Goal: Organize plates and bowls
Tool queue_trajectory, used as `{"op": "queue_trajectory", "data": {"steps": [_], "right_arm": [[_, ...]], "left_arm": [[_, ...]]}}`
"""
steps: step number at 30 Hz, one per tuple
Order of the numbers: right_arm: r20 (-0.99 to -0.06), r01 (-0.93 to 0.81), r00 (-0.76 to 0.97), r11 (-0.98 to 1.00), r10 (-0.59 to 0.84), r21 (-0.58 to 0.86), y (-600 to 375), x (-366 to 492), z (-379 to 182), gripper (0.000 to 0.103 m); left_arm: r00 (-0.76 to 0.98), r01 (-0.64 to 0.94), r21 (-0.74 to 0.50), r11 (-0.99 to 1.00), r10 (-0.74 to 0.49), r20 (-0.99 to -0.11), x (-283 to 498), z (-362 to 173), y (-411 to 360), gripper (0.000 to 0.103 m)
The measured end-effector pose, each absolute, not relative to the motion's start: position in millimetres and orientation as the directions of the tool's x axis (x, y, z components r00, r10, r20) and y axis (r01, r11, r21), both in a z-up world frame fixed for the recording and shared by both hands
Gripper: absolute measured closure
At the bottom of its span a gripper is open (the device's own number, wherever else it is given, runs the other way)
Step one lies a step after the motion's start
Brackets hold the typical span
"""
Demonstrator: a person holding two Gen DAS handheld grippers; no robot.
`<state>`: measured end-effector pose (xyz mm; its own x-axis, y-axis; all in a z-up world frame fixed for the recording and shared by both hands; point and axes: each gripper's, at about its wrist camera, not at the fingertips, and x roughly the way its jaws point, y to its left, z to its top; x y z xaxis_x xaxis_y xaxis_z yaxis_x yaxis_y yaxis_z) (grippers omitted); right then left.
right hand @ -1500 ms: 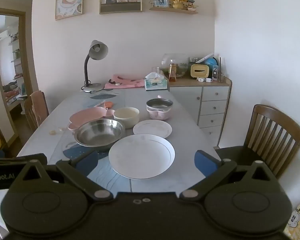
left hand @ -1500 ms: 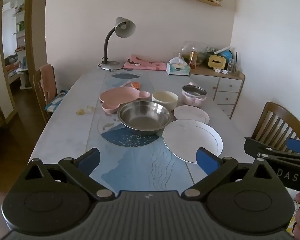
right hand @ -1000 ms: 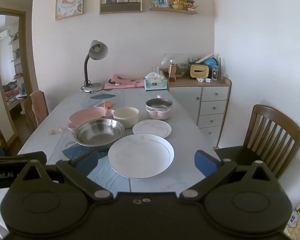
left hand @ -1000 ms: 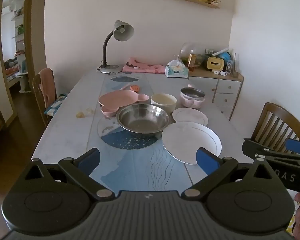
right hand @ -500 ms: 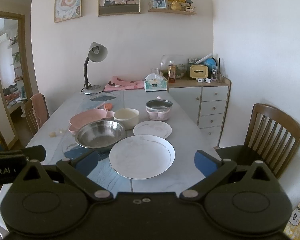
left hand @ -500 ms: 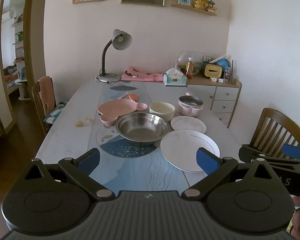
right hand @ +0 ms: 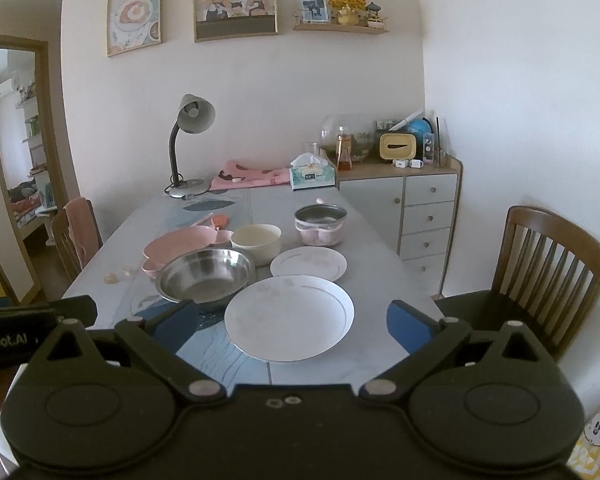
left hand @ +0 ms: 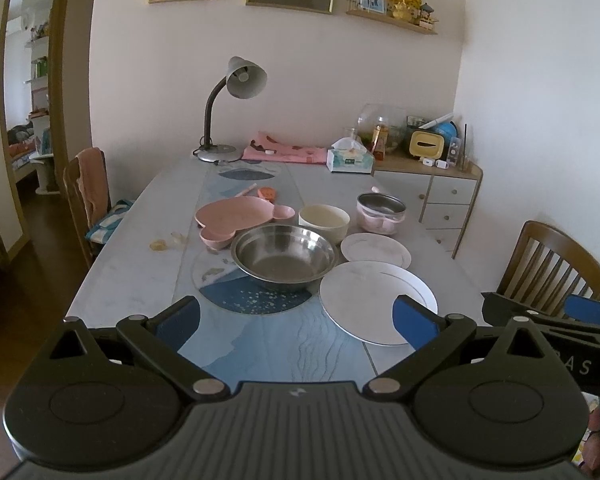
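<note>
Hovering above the near end of the table (right hand: 380, 248), the right gripper (right hand: 292, 326) has its blue-padded jaws spread wide and empty; the left gripper (left hand: 296, 322) is equally wide open and holds nothing. White lettering "Robot.AI" shows on the left gripper's body at 9 o'clock in the right wrist view; a partial "AS" shows on the right gripper's body at 4 o'clock in the left wrist view. Nearest lies the large white plate (right hand: 288, 316), with the steel bowl (right hand: 206, 274) at its 10 o'clock, rims almost touching. Beyond, at 12 o'clock, rests the small white plate (right hand: 308, 263). Farther on stand the cream bowl (right hand: 256, 242), the pink divided plate (right hand: 180, 246) at 11 o'clock and the pink-based steel bowl (right hand: 321, 224) at 1 o'clock. Farthest, the tissue box (right hand: 313, 176) bears print too small to read.
</note>
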<state>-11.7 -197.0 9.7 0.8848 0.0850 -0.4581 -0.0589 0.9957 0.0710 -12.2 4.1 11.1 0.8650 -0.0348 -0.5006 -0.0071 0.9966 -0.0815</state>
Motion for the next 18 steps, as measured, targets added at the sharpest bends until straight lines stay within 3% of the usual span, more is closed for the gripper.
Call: {"op": "queue_trajectory", "data": {"steps": [18], "right_arm": [[-0.445, -0.054, 0.893, 0.997, 0.073, 0.057, -195, 10, 40, 0.002]], "left_arm": [[0.868, -0.028, -0.089, 0.996, -0.02, -0.495, 9, 43, -3, 0.0]]}}
